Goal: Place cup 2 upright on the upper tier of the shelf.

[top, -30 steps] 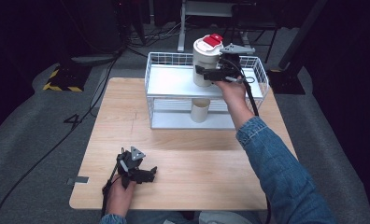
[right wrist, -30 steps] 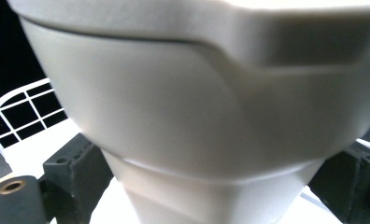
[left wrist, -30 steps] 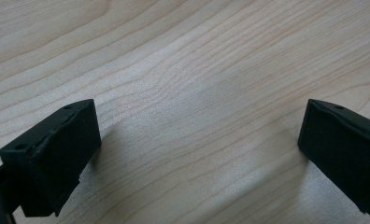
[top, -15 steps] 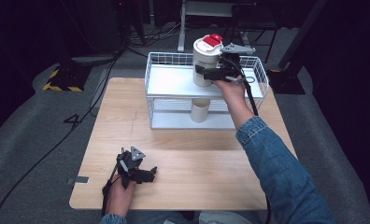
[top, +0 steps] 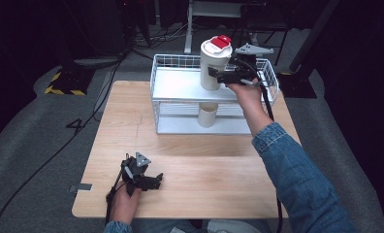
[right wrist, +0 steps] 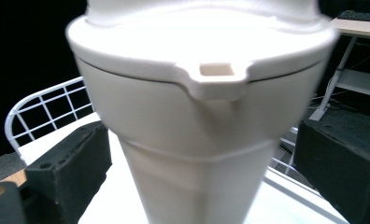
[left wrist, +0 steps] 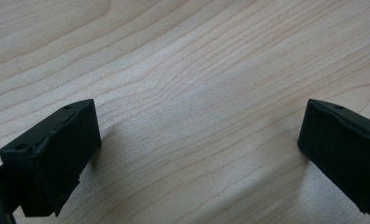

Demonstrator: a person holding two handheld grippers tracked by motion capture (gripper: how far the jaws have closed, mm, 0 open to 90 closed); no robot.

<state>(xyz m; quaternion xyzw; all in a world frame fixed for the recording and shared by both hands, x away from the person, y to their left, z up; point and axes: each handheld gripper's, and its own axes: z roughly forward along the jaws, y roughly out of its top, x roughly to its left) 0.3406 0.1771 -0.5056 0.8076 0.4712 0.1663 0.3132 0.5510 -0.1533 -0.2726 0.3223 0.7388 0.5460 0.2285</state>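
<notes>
White cup with a red-tabbed lid sits between my right gripper jaws, clamped. My left gripper rests wide open on the wooden table.

A light wooden table stood on grey carpet, with a small cream cup upright on the lower shelf of a white wire rack — beyond it lay black cables, a yellow-and-black striped plate and a white desk frame.
</notes>
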